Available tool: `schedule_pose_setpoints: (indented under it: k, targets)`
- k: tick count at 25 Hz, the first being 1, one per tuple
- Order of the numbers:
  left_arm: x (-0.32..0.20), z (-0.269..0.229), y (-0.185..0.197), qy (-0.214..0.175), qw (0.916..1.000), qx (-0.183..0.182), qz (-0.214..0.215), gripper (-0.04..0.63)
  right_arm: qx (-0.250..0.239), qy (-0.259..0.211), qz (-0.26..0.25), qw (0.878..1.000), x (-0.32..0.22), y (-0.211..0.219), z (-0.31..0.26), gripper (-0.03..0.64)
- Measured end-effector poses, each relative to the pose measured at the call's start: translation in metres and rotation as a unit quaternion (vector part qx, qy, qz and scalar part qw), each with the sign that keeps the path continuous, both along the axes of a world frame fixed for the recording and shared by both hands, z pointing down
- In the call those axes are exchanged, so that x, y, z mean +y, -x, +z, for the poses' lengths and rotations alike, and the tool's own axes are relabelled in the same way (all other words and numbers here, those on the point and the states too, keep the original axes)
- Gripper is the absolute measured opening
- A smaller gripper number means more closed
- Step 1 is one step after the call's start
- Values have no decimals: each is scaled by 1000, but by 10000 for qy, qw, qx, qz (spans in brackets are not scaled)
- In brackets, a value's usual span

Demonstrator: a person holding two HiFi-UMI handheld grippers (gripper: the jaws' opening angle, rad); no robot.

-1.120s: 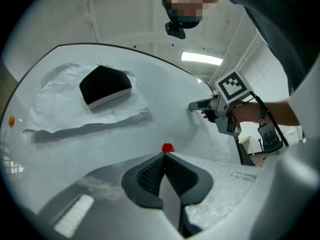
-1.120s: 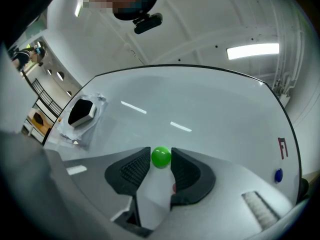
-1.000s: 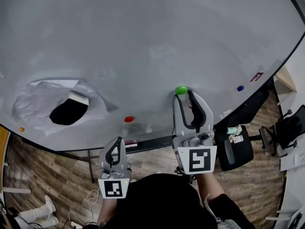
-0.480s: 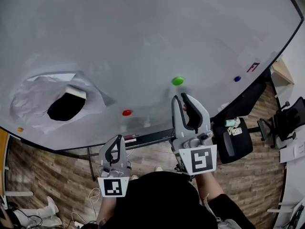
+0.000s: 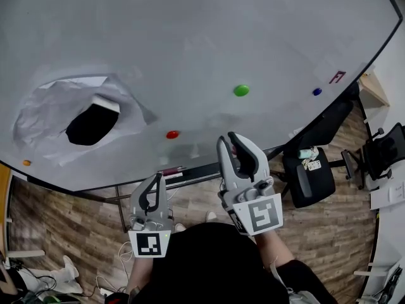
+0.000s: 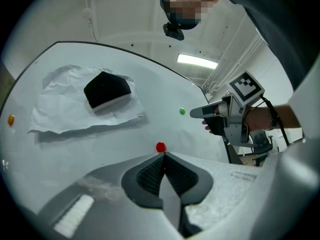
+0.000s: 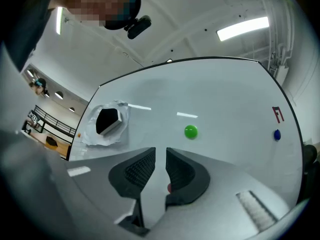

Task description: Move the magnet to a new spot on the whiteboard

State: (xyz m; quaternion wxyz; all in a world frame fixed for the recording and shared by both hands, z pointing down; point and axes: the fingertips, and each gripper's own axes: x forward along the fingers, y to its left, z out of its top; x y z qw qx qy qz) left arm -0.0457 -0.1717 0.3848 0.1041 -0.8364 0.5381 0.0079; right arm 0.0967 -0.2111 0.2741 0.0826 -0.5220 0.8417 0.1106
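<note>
Right gripper (image 5: 228, 138) left green magnet (image 5: 241, 90); jaws closing empty

- The head view looks forward and down from above the person; the whiteboard (image 5: 190, 30) fills the upper frame and the wood floor (image 5: 342, 233) the lower.
- The left gripper view sits low and near the board, facing up across it.
- The right gripper view also faces the board from below, with the board's right edge in frame.
- All three share the green magnet (image 5: 241, 90) and the crumpled paper (image 5: 44, 132).
</note>
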Motion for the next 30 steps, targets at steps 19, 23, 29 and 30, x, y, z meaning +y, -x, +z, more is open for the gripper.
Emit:
schedule_pose_setpoints:
  k: [19,23,29,30]
  targets:
    - [30,6,9,-3,9991,-168,384,2,-300,613,-420,9968,60,47,64,67]
    - [38,7,8,-26,9989,-155,444,2,-341,770,-454,9954,73,51,76,66]
    - [47,11,10,28,9984,-266,500,2,-351,909,-631,9932,91,62,93,61]
    - [49,12,12,43,9985,-240,493,2,-337,939,-662,9928,93,65,96,60]
